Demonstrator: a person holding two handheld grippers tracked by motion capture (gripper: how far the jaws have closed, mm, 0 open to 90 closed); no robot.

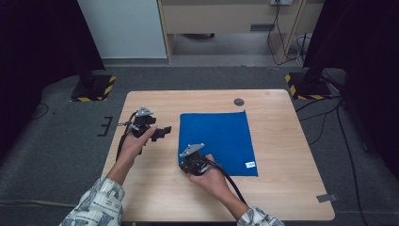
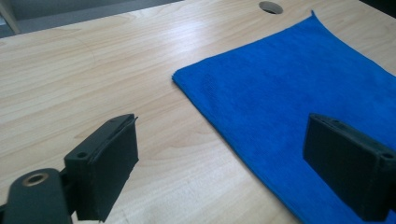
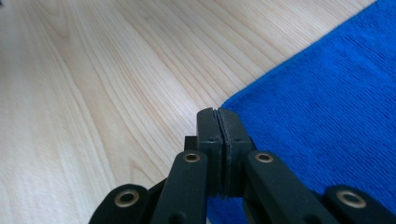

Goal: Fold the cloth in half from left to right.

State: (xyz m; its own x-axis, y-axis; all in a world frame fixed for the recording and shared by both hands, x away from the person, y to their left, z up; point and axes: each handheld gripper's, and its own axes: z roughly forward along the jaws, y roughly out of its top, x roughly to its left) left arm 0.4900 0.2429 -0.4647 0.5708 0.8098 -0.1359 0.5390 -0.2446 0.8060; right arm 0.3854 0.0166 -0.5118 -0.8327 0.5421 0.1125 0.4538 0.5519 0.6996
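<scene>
A blue cloth (image 1: 216,141) (image 2: 289,84) (image 3: 327,93) lies flat on the wooden table (image 1: 155,188), right of centre. A hand holds my left gripper (image 1: 162,132) (image 2: 229,158) just left of the cloth's far-left part, above the wood; its jaws stand wide open with nothing between them. My right gripper (image 1: 182,162) (image 3: 218,112) sits at the cloth's near-left corner with its jaws pressed together. The corner's tip lies right at the jaw tips, and no fabric shows between them.
A round cable hole (image 1: 239,101) (image 2: 273,6) is in the table beyond the cloth's far edge. A white label (image 1: 251,164) marks the cloth's near-right corner. A strip of grey tape (image 1: 327,197) sits at the table's near-right edge. Bare wood surrounds the cloth.
</scene>
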